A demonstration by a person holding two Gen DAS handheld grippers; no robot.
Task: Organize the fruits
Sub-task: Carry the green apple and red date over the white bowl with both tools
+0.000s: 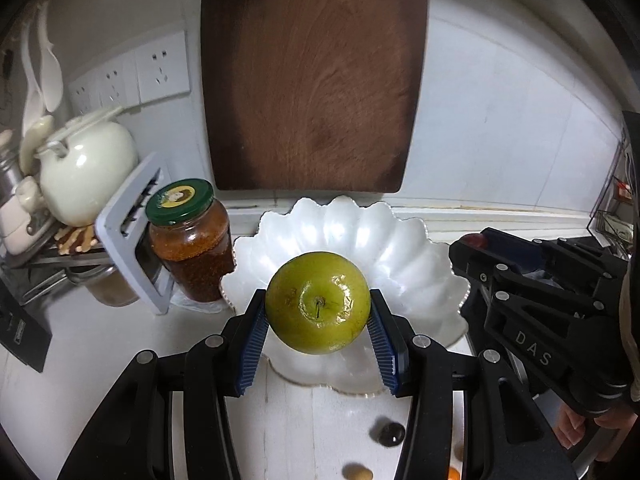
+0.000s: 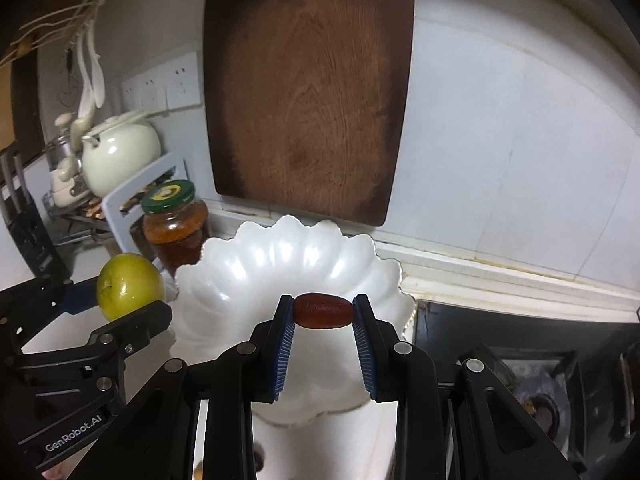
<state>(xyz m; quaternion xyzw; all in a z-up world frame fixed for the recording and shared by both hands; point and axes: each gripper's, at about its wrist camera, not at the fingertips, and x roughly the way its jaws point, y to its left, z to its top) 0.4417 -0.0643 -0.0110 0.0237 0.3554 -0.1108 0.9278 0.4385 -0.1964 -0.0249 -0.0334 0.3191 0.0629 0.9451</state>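
Note:
My left gripper is shut on a green apple and holds it over the near part of a white scalloped bowl. The apple and left gripper also show at the left of the right wrist view. My right gripper is shut on a red date and holds it above the same bowl. The right gripper shows at the right of the left wrist view, the date partly visible between its fingers.
A dark wooden cutting board leans on the wall behind the bowl. A green-lidded jar, a grey rack and a white teapot stand to the left. Small fruits lie on the counter. A stove is at the right.

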